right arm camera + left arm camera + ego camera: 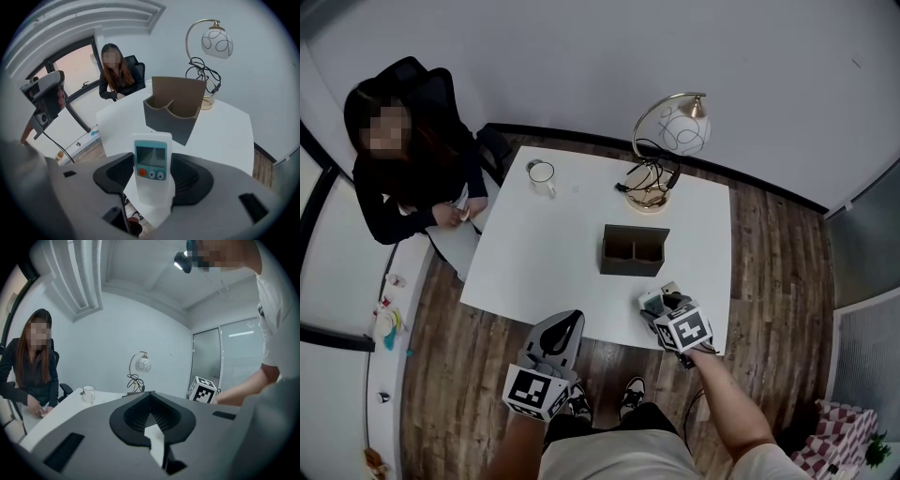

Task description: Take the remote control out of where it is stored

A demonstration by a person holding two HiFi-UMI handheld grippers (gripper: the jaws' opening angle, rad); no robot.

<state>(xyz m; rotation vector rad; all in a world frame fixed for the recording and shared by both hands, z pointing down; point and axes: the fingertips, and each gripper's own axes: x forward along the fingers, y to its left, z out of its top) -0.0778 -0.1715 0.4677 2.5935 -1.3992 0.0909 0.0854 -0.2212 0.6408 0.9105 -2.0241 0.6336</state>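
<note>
The remote control (pixel 150 164) is already out, clamped upright in the right gripper (pixel 667 309) above the white table's (pixel 534 272) near edge, clear of the empty two-compartment holder (pixel 634 250). At most, setting it down remains. The left gripper (pixel 151 418) is closed on nothing. No legible brand or writing, only an orange button and two arrow keys.

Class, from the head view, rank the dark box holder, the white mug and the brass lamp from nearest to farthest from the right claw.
1. Dark grey two-compartment box holder, at the white table's centre, ahead of the right claw, which grips the white remote control.
2. Brass arched lamp with white globe shade, far edge, behind the holder.
3. White mug, far-left corner.
</note>
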